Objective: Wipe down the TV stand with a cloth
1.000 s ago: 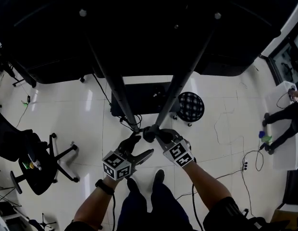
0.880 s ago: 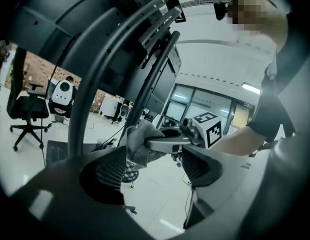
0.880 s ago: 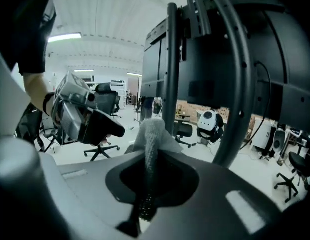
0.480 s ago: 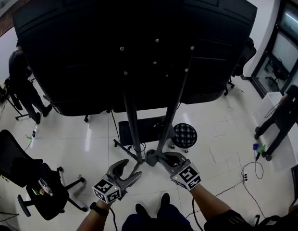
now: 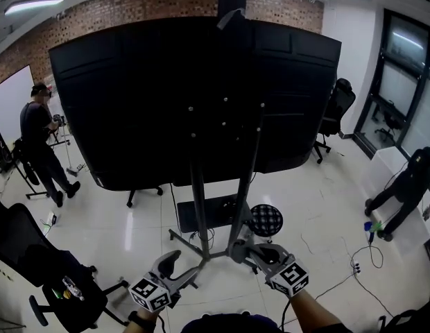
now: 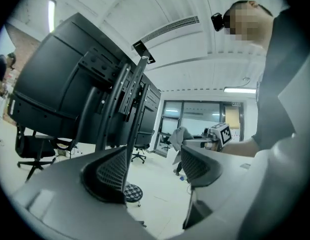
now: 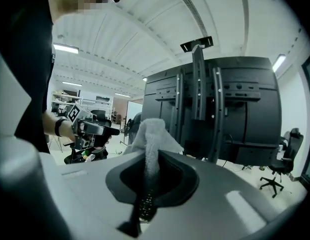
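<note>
- My right gripper point(image 7: 147, 166) is clamped on the cloth point(image 7: 151, 133). A white fold stands up past the jaws, just short of the stand's point(image 5: 199, 210) right pole and low, near the stand's base.
- My left gripper point(image 6: 155, 166) has its jaws wide apart with nothing between them, though they have just been closing a little. It hangs beside the stand's left pole.
- The cloth looks soft, light and limp. I judge it will flop unless it is pinched at a bunch like this, with a pad left ahead to press on.
- The stand looks like stiff metal and top-heavy under the TV point(image 5: 194, 96). I'd wipe with light pressure and steady a pole with the free gripper.
</note>
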{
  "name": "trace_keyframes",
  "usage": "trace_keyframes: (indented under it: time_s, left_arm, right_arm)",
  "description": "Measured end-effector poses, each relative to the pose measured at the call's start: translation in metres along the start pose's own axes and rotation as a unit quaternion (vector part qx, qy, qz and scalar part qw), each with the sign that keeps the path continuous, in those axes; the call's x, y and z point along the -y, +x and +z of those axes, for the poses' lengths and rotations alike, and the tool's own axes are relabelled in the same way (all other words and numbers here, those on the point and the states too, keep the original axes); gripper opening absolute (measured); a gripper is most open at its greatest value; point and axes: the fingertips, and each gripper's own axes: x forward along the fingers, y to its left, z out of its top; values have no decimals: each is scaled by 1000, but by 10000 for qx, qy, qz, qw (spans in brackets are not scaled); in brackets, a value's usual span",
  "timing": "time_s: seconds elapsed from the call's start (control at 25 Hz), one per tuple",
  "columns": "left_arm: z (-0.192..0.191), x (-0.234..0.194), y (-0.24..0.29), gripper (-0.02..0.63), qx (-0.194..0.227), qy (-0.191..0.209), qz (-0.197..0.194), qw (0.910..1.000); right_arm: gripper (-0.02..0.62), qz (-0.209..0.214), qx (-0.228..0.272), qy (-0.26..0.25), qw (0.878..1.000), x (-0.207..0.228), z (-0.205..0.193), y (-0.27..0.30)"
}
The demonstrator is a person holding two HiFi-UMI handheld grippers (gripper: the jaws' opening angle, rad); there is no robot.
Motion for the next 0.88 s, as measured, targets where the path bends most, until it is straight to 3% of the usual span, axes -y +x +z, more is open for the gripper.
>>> trace_keyframes:
  time_s: [0.28, 0.52, 0.88]
  left_arm:
    - [4, 33, -8, 364, 268, 83, 79, 9996]
    - [11, 70, 6, 364, 352, 318, 194, 9987]
    - [-1, 118, 14, 364, 318, 244, 387, 9984]
  right_arm:
    - [14, 111, 152, -215, 9996, -8, 7, -28]
    - [14, 480, 234, -405, 9977, -20, 18, -64]
    - [14, 954, 501, -470, 9931, -28, 22, -105]
